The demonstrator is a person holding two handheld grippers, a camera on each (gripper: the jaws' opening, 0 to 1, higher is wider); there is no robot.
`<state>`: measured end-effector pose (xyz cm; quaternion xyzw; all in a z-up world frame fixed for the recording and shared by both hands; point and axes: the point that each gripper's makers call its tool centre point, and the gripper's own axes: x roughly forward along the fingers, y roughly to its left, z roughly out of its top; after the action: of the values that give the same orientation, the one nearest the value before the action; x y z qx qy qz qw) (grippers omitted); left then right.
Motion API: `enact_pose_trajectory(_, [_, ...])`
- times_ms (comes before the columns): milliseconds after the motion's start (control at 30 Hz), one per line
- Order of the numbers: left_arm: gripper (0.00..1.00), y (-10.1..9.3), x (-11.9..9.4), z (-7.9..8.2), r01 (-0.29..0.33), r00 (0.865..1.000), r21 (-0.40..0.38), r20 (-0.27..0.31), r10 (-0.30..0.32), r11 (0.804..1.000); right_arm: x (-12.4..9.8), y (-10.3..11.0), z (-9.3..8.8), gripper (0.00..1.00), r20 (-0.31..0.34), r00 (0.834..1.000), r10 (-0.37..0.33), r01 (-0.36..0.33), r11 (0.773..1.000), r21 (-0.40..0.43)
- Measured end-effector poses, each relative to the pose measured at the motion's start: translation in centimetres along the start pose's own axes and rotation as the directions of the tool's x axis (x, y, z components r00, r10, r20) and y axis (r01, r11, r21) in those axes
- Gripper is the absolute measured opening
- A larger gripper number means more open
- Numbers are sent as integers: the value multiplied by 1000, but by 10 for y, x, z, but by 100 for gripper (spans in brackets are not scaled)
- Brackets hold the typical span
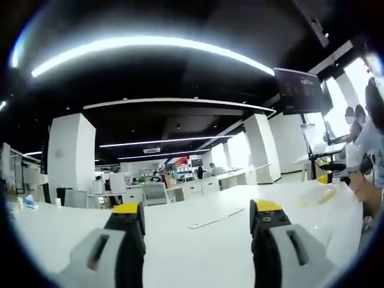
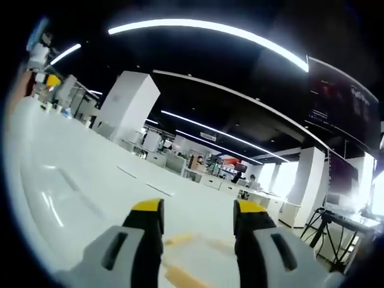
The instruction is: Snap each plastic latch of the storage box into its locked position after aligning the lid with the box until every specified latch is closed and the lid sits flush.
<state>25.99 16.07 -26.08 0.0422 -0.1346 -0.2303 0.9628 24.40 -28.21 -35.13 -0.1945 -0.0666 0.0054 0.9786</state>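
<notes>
The storage box (image 2: 60, 198) shows in the right gripper view as a pale, clear plastic shape lying on the white table (image 2: 90, 150), off to the left of the jaws and a little ahead of them; its rounded rim and a glossy ridge can be made out, but the latches cannot be told at this angle, nor whether the lid sits flush. Between and just past the jaw tips a yellowish strip (image 2: 186, 240) lies on the table top; what it belongs to is unclear. The right gripper (image 2: 197, 209) has its yellow-tipped jaws released, spread apart with only table surface between them, touching nothing. In the left gripper view, a clear, shallow plastic piece with a yellowish tint (image 1: 318, 195) rests on the table (image 1: 198, 252) ahead of and to the right of the jaws, near the far right edge, where a person's arm (image 1: 360, 189) reaches down beside it. The left gripper (image 1: 198, 210) is likewise spread wide and empty, its jaws well apart above bare table. A thin flat strip (image 1: 217, 218) lies on the table ahead of the gap between those jaws. Beyond the table stand white pillars (image 1: 71, 156), desks and chairs, a dark hanging screen (image 1: 299, 91) and long ceiling lights (image 1: 150, 45).
</notes>
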Motion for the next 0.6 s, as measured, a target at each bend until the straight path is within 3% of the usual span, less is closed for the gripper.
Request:
enact_pose_trajectory(133, [72,-16,17,5,60,998,11,-11,-60,998,-1,-1,2,46,7,1000,-9,9,1000,7])
enact_pose_trajectory(200, [73,-32,27,5,131,991,18,-34,-130,991,-2,-2,3,46,15,1000,-15,15,1000,12])
enact_pose_trajectory(400, [74,-65,46,12,229,973,34,-42,-228,973,-2,-6,2,46,11,1000,-29,29,999,32])
enact_pose_trajectory(500, [74,-85,57,14,284,958,39,-48,-282,958,-2,-8,1,46,8,999,-31,31,999,37])
enact_pose_trajectory(600, [74,-109,67,12,356,933,45,-75,-352,933,-1,-8,1,46,6,999,-35,35,999,40])
